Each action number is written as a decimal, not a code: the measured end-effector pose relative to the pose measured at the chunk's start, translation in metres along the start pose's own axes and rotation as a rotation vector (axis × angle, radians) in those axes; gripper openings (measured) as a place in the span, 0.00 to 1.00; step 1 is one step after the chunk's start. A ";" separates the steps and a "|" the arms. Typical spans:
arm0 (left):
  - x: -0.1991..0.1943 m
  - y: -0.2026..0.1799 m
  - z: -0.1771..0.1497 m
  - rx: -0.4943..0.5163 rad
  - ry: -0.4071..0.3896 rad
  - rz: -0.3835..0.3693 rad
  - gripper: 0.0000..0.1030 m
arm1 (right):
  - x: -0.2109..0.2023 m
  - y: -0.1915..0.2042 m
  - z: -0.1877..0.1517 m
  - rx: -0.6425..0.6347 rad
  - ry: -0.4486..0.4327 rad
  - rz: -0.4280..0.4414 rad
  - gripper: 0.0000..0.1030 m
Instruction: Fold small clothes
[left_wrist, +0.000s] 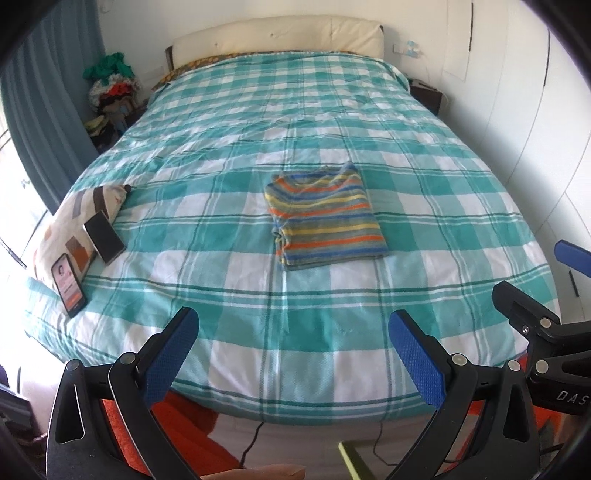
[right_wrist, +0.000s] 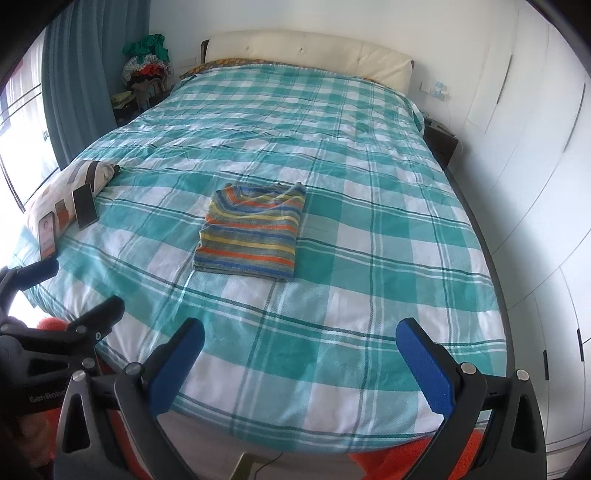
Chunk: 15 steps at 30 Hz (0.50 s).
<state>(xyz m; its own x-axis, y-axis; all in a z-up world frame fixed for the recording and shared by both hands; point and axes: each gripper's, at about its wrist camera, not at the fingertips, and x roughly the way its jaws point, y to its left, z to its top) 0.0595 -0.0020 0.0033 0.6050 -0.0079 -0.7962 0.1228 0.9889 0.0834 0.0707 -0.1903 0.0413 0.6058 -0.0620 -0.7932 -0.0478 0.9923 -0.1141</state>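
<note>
Lying folded on the checked bedspread (left_wrist: 229, 295): a striped top (left_wrist: 325, 218).

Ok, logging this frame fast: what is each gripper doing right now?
Left gripper: open, holding nothing.
Right gripper: open, holding nothing; the folded multicoloured striped knit top lies apart on the bed.
</note>
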 end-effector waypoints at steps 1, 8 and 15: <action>-0.001 0.000 0.002 0.002 0.001 0.006 1.00 | 0.000 0.000 0.000 0.000 0.003 -0.001 0.99; 0.002 0.004 0.008 -0.013 -0.001 0.063 1.00 | 0.001 -0.001 0.003 -0.002 0.006 -0.011 0.99; 0.007 0.006 0.007 -0.020 0.016 0.062 0.99 | 0.002 0.001 0.007 -0.005 0.006 -0.021 0.99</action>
<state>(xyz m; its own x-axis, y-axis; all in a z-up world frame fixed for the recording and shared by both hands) 0.0701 0.0030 0.0023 0.5982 0.0552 -0.7995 0.0695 0.9903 0.1204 0.0770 -0.1888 0.0439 0.6022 -0.0836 -0.7940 -0.0390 0.9902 -0.1339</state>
